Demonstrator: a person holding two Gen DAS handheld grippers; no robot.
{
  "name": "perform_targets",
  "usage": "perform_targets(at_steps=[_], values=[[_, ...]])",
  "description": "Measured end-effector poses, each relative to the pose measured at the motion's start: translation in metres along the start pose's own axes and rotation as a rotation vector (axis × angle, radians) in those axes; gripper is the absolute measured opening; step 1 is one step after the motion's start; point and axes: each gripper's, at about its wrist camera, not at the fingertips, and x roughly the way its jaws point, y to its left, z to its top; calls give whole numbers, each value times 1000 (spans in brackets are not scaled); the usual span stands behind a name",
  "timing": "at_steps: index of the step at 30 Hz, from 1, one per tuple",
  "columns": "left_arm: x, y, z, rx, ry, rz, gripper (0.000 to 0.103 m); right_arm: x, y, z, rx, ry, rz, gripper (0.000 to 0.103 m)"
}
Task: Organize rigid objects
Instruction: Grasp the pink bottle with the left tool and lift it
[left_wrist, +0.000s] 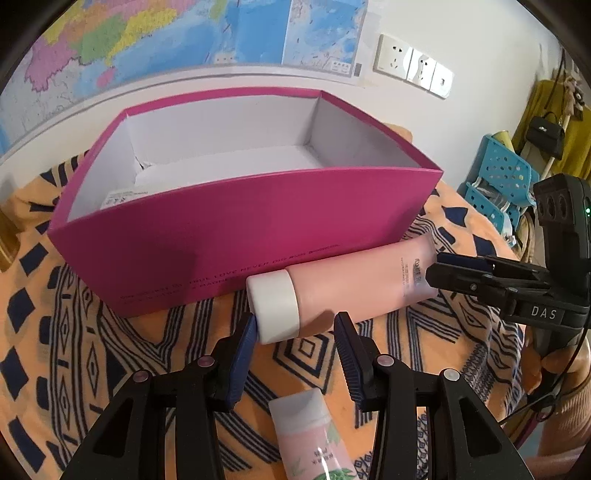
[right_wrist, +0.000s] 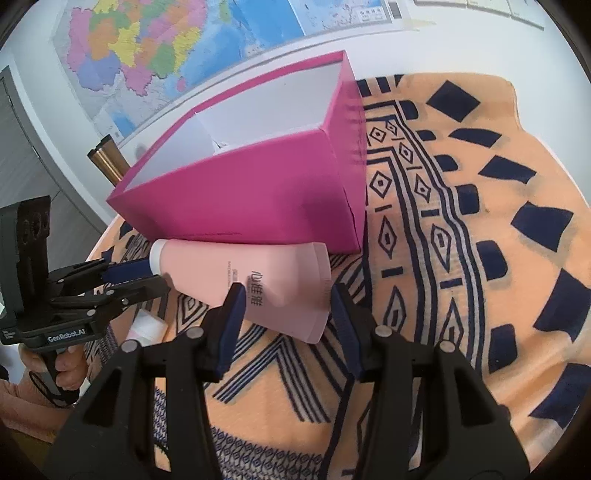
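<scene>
A pink tube (left_wrist: 354, 288) with a white cap (left_wrist: 273, 306) lies along the front wall of an open magenta box (left_wrist: 221, 236) with a white inside. My left gripper (left_wrist: 297, 325) is shut on the cap end, with its pads on either side. My right gripper (right_wrist: 284, 302) is shut across the flat tail of the pink tube (right_wrist: 258, 280). Each gripper shows in the other view: the right gripper (left_wrist: 434, 269) at the tail, the left gripper (right_wrist: 155, 275) at the cap. The magenta box (right_wrist: 240, 195) stands on an orange patterned cloth (right_wrist: 461, 221).
A second, smaller pink tube (left_wrist: 314, 435) with a leaf print lies on the cloth under my left gripper. A blue plastic basket (left_wrist: 495, 184) stands off to the right. A brass cylinder (right_wrist: 107, 158) stands behind the box. A map covers the wall. A person's hand (right_wrist: 62, 365) holds the left gripper.
</scene>
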Motion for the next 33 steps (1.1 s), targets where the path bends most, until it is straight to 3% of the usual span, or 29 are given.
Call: perform_targets(at_steps=[33], values=[[-55, -12, 15, 22, -142, -3, 43, -56, 32, 17, -115, -136, -7, 51]])
